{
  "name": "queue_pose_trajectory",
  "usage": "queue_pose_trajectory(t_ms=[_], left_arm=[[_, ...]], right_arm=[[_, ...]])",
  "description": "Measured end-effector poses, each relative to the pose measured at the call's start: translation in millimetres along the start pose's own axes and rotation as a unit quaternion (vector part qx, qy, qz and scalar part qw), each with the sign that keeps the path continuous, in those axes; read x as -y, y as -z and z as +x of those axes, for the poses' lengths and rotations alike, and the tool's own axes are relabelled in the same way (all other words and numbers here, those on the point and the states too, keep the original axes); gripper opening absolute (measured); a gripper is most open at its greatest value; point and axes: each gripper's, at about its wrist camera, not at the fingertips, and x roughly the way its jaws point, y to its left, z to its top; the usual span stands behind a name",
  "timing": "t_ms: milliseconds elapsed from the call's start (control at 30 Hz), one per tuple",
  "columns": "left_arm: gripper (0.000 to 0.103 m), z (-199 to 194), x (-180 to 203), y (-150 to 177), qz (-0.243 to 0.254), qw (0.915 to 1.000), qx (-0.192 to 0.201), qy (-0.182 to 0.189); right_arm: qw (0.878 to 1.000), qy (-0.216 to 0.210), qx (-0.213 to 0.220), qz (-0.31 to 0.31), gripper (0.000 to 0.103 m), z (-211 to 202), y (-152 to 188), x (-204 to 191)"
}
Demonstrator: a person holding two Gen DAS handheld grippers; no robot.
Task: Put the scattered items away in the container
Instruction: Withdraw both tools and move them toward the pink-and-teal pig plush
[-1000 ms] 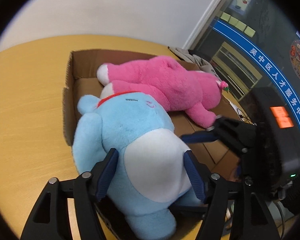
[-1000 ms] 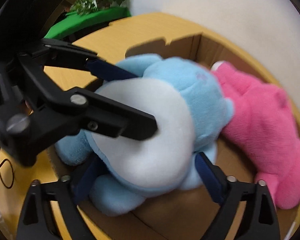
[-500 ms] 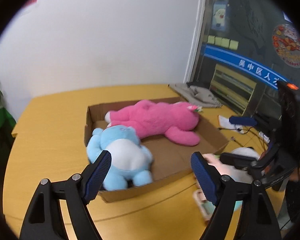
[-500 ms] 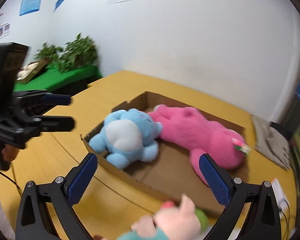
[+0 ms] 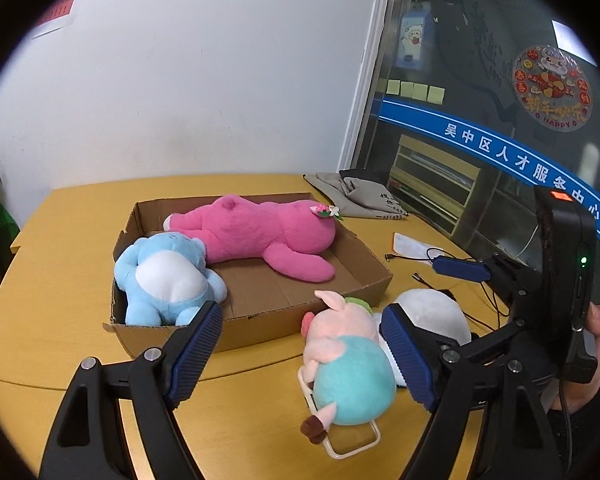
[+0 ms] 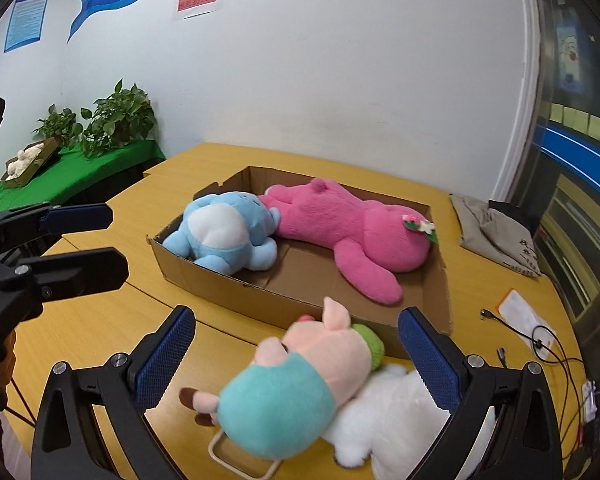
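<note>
A cardboard box (image 5: 260, 322) (image 6: 204, 276) on the yellow table holds a blue plush (image 5: 164, 280) (image 6: 228, 232) at its left end and a long pink plush (image 5: 260, 232) (image 6: 340, 220) along the back. A pig plush in a teal shirt (image 5: 348, 356) (image 6: 296, 380) lies on the table in front of the box, against a white plush (image 5: 436, 312) (image 6: 400, 412). My left gripper (image 5: 300, 356) is open and empty above the table near the pig. My right gripper (image 6: 296, 360) is open and empty, its fingers either side of the pig.
A grey cloth bag (image 5: 364, 196) (image 6: 496, 232) lies at the table's back right. Paper and black cables (image 5: 432, 256) (image 6: 528, 328) lie right of the box. A cream handle loop (image 5: 352, 444) lies under the pig. Green-covered table with plants (image 6: 80, 160) stands left.
Both grippers let go of the blue plush, which now lies in the box, and pulled back and up. The pig and white plush have come into view.
</note>
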Motion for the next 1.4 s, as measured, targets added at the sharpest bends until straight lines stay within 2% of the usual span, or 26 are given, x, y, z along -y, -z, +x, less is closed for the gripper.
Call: queue_pose_trajectory(t_ms=[600,1400], left_arm=[[0.082,17,13,15,0.001,0.9994,-0.024,0.025],[0.082,39,28,32,0.003,0.9969,-0.059,0.051]], right_arm=[[0.999,0.026,-0.01,0.027,0.103,2,17,25],[0.998,0.037,-0.031,0.044,0.103,14,29,43]])
